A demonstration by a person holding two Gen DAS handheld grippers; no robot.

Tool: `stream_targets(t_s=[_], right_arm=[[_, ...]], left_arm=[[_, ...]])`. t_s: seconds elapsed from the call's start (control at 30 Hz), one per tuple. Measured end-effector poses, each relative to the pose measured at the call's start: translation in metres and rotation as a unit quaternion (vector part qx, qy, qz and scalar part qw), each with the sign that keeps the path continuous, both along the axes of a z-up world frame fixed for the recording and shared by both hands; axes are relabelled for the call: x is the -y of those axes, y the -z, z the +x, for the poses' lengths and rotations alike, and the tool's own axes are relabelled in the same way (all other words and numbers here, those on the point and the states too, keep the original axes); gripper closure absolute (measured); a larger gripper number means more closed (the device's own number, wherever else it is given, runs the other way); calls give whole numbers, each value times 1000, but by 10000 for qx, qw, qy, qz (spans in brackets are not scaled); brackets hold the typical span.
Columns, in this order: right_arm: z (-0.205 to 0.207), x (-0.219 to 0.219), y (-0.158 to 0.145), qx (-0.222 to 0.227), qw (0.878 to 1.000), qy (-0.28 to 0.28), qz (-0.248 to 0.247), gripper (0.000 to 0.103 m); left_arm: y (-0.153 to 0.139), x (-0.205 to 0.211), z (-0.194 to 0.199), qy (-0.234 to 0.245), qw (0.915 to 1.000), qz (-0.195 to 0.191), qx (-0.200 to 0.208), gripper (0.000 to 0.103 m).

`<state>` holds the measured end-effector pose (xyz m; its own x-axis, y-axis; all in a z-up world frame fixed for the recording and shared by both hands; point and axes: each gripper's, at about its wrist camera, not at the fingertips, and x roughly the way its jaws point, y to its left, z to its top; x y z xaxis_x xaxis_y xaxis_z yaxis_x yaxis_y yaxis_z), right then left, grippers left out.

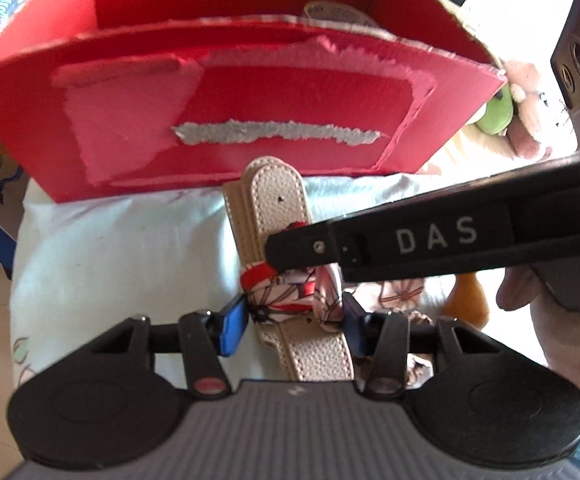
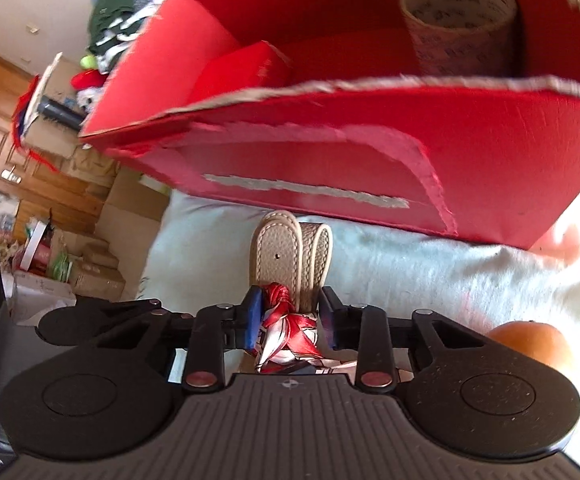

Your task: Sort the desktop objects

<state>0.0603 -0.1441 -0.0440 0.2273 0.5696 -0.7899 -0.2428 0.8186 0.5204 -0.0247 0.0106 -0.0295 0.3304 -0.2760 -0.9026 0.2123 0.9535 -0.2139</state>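
While the strap (image 1: 275,216) lies folded on the pale cloth (image 1: 109,248) just short of the red box (image 1: 217,112), both grippers work at the scarf (image 1: 290,296) knotted around it. Seen from the left wrist, the left gripper (image 1: 296,322) has its blue pads touching the knot on both sides, clamped on it. Entering from 3 o'clock, the right gripper (image 2: 290,320) is closed on the scarf's red end. Inside the box at 1 o'clock stands a tape roll (image 2: 460,20). An orange (image 2: 530,344) sits at 4 o'clock.
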Motion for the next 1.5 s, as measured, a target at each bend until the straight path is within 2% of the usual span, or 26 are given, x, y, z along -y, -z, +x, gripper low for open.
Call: stream_targets(t_s=[0.23,0.5,0.77,0.87,0.97,1.03,1.17,1.33,1.37,1.5], right_arm=[[-8,-10,-30,700,9958,-519,265,70],[-11,-16,-77,1690,9798,-830,678,70],[10,2,-129,2769,9554,-463,921,70],[26,8,-138,2993,9497,-210,895,70],[41,8,-137,3161,9462,-35,687,70],[54,8,-133,3089,9494,73,559,70],[78,1,-116,2682,9627,253,258,70],[103,-14,-79,1927,9808,302,-73,70],[107,-16,-70,1760,9839,278,-106,74],[121,-30,-44,1152,9927,204,-282,74]], left_arm=[[-41,-15,-14,-439,9983,-23,392,55],[-106,-12,-18,-659,9907,206,1175,55],[-171,12,23,-297,9731,742,2161,55],[-180,23,48,-119,9678,885,2355,55],[-178,27,77,43,9686,850,2337,55],[-170,28,96,173,9706,827,2254,55],[-142,28,127,442,9792,736,1840,55],[-92,27,156,723,9876,745,1174,55],[-84,25,161,772,9888,750,1038,55],[-53,20,178,886,9915,839,462,54]])
